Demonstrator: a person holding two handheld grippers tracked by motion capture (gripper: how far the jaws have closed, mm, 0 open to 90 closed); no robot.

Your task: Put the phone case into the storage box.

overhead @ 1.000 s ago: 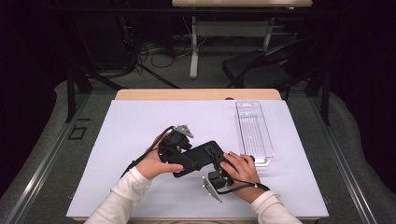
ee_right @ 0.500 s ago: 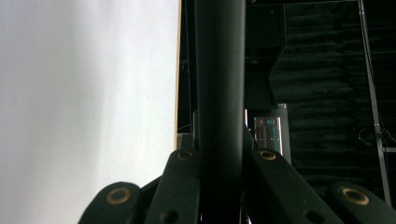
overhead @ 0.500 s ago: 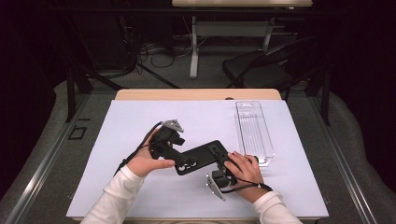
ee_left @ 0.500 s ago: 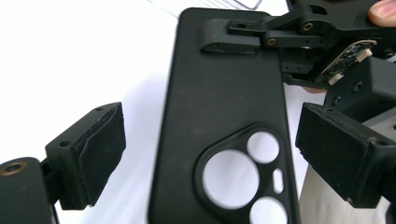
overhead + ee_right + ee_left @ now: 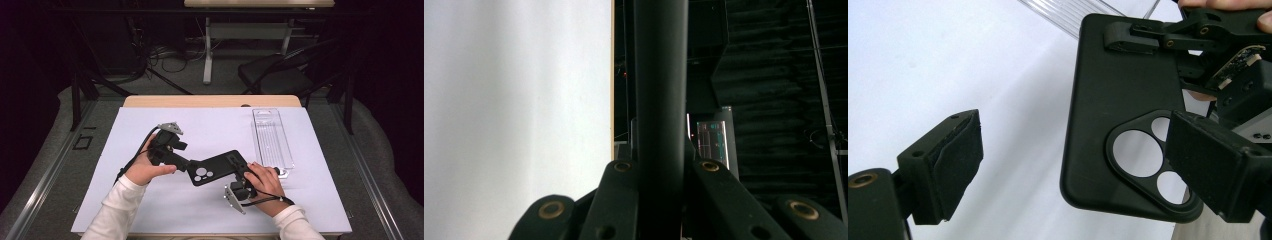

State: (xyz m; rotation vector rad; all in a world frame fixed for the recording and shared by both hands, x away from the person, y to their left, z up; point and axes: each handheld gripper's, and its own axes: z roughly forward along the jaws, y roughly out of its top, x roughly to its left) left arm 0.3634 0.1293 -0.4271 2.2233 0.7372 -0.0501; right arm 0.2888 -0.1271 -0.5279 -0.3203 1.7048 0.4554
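A black phone case [image 5: 216, 167] with a round-holed camera cut-out hangs just above the white table cover. My right gripper [image 5: 239, 172] is shut on its right end, and in the right gripper view the case [image 5: 659, 90] stands edge-on as a dark bar between the closed jaws of that gripper [image 5: 659, 172]. My left gripper [image 5: 176, 154] is at the case's left end with its jaws wide apart. In the left gripper view the case [image 5: 1118, 115] lies between and beyond the spread pads [image 5: 960, 160] of the left gripper [image 5: 1083, 167], which do not press on it.
A clear ribbed plastic tray [image 5: 272, 137] lies on the white cover [image 5: 100, 190] at the right, close behind the right hand. The wooden table edge [image 5: 200, 101] runs along the back, with a chair [image 5: 280, 75] and cables on the floor beyond.
The left hand and its gripper have drawn back to the left and a little up, away from the phone case. The right hand and the case have stayed put.
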